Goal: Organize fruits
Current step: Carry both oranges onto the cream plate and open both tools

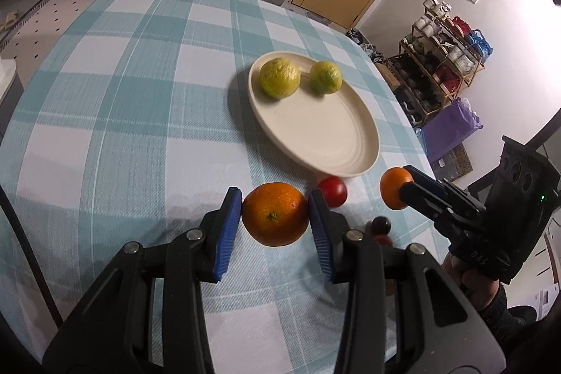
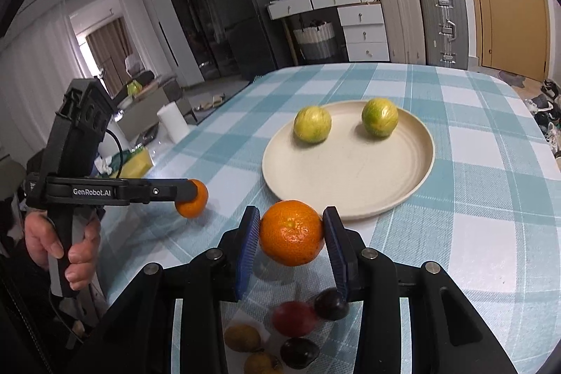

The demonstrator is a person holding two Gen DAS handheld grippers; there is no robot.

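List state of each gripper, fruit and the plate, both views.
left gripper: shut on an orange, off the table
right gripper: shut on a second orange
plate: upright on the table, holds two green citrus fruits
small fruits: loose on the cloth

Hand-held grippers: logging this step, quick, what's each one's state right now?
Left hand-held gripper: closed on an orange.
Right hand-held gripper: closed on another orange.
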